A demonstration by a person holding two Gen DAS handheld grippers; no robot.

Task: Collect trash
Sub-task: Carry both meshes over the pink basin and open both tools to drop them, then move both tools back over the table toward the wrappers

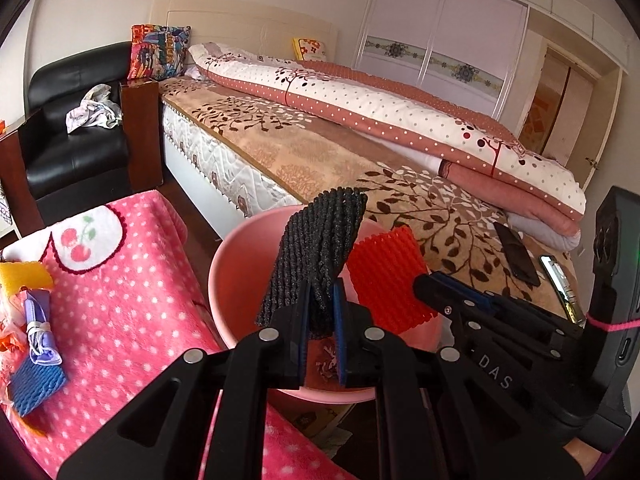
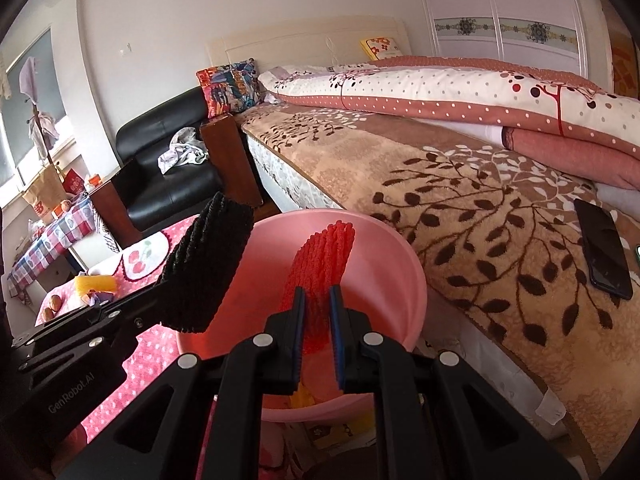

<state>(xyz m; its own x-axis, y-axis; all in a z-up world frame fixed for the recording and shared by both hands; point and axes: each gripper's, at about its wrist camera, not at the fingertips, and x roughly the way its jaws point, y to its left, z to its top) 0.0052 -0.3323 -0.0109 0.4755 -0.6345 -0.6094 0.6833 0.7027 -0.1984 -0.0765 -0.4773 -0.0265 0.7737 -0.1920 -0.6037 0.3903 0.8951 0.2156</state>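
Note:
A pink basin point(image 1: 224, 280) point(image 2: 400, 264) stands between the pink dotted blanket and the bed. My left gripper point(image 1: 320, 292) is shut on a black foam net sleeve point(image 1: 320, 248), which it holds upright over the basin. My right gripper point(image 2: 318, 292) is shut on a red foam net sleeve point(image 2: 324, 264) above the basin's inside. In the left wrist view the red sleeve point(image 1: 388, 276) and the right gripper point(image 1: 460, 300) show to the right. In the right wrist view the black sleeve point(image 2: 204, 268) and the left gripper point(image 2: 132, 312) show to the left. Something yellow point(image 2: 300, 398) lies in the basin's bottom.
On the pink dotted blanket point(image 1: 132, 300) lie a blue foam net point(image 1: 32, 380), a purple wrapper point(image 1: 40, 328) and a yellow piece point(image 1: 24, 276). The bed point(image 1: 320, 152) with a folded quilt point(image 1: 400, 108) runs behind; two phones point(image 1: 516, 252) lie on it. A black armchair point(image 1: 76, 120) stands at the left.

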